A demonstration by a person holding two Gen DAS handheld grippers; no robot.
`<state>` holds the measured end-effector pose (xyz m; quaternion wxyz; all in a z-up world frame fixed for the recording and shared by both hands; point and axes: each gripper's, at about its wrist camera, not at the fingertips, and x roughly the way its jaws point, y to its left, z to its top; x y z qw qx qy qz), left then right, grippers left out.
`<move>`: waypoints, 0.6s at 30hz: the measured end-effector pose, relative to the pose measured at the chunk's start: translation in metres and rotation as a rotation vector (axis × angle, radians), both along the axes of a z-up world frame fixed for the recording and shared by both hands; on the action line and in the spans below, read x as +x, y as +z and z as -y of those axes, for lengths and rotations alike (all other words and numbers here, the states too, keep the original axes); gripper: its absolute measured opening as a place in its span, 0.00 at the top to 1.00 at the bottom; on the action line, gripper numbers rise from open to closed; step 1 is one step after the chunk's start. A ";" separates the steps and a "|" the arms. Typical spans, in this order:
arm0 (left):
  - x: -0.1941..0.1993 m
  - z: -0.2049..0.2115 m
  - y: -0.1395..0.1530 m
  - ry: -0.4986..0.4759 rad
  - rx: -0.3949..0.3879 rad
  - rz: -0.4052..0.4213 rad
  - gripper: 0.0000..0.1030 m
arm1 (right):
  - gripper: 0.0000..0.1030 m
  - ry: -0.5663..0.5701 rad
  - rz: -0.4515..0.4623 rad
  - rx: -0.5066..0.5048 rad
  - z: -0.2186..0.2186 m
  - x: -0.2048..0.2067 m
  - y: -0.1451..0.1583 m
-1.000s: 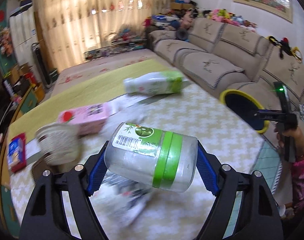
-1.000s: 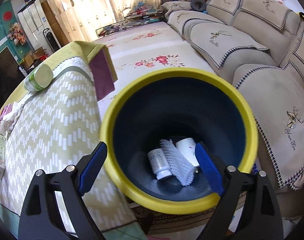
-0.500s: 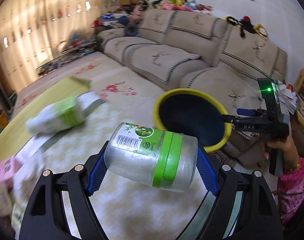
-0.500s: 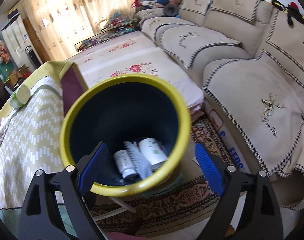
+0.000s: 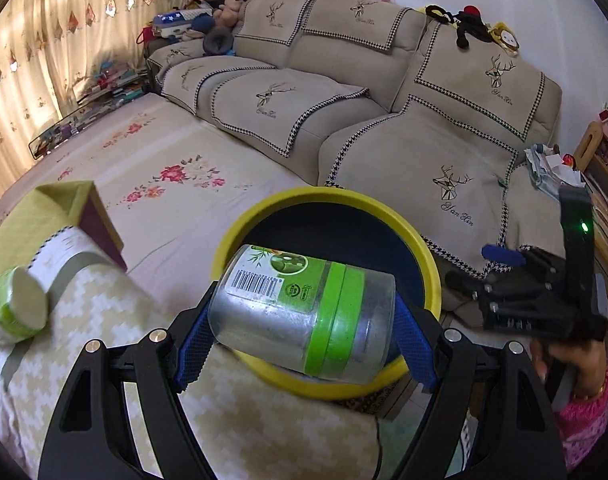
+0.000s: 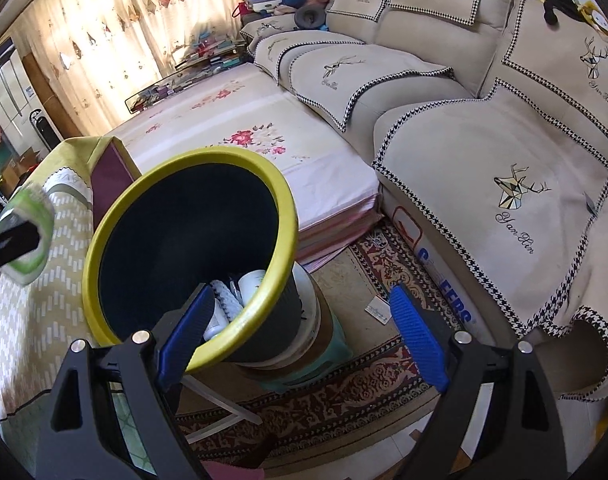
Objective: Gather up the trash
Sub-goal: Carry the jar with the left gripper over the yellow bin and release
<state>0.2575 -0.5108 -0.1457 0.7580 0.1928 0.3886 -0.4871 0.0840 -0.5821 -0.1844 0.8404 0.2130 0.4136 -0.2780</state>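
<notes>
Left wrist view has the clear plastic jar with a green band and barcode label (image 5: 300, 316) lying sideways between the blue pads of the left gripper (image 5: 300, 344), whose jaws are closed on its two ends. The jar is held in the air over the near rim of the dark bin with a yellow rim (image 5: 431, 268), which stands just past the right corner of the desk covered in a cream and olive zigzag cloth (image 5: 104, 312). Near the desk's left edge lies a white bottle with a green label (image 5: 14, 308), on its side with its flat base towards the camera.

From the right wrist view the bin (image 6: 104, 240) shows several pieces inside at the bottom: a white ribbed item (image 6: 228, 300) and a white round container (image 6: 254, 280) among them. It sits on a pale green stool (image 6: 327, 360) over a patterned red and brown rug (image 6: 343, 396). The right gripper (image 6: 300, 344) carries nothing, its jaws spread wide, the left pad in front of the bin's near rim and the right pad over the rug. In the left wrist view this gripper (image 5: 499, 256) is just to the right of the bin, in the person's right hand (image 5: 559, 360). A beige sofa with deer embroidery (image 6: 483, 120) runs behind everything.
</notes>
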 end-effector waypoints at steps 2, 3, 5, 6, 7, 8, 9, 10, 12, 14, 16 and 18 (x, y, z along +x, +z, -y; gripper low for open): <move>0.003 0.009 -0.003 0.002 0.011 -0.004 0.23 | 0.18 0.003 -0.001 0.004 -0.001 0.000 -0.002; 0.005 0.015 -0.004 0.003 0.015 -0.013 0.23 | 0.18 0.005 -0.002 0.004 -0.003 0.000 -0.003; 0.009 0.022 -0.005 0.017 0.012 -0.026 0.16 | 0.18 0.008 -0.004 0.005 -0.003 0.000 -0.003; 0.010 0.022 -0.004 0.027 0.003 -0.029 0.13 | 0.18 0.010 -0.004 0.005 -0.002 0.000 -0.004; 0.010 0.020 -0.002 0.032 -0.005 -0.029 0.12 | 0.18 0.011 -0.004 0.006 -0.003 0.000 -0.003; 0.009 0.018 0.001 0.037 -0.011 -0.023 0.12 | 0.18 0.011 -0.003 0.006 -0.003 0.000 -0.004; 0.010 0.015 0.004 0.041 -0.012 -0.017 0.11 | 0.18 0.013 -0.003 0.007 -0.004 0.000 -0.004; 0.010 0.008 0.007 0.049 -0.015 -0.006 0.10 | 0.18 0.014 -0.004 0.007 -0.004 0.001 -0.004; 0.008 -0.008 0.015 0.072 -0.026 0.006 0.10 | 0.18 0.020 -0.003 0.009 -0.006 0.001 -0.005; 0.005 -0.029 0.026 0.104 -0.054 0.001 0.10 | 0.18 0.029 -0.002 0.012 -0.008 0.003 -0.004; 0.000 -0.055 0.035 0.134 -0.089 -0.022 0.08 | 0.18 0.042 -0.001 0.017 -0.012 0.006 -0.005; -0.005 -0.086 0.043 0.172 -0.128 -0.051 0.08 | 0.18 0.057 -0.001 0.019 -0.017 0.009 -0.005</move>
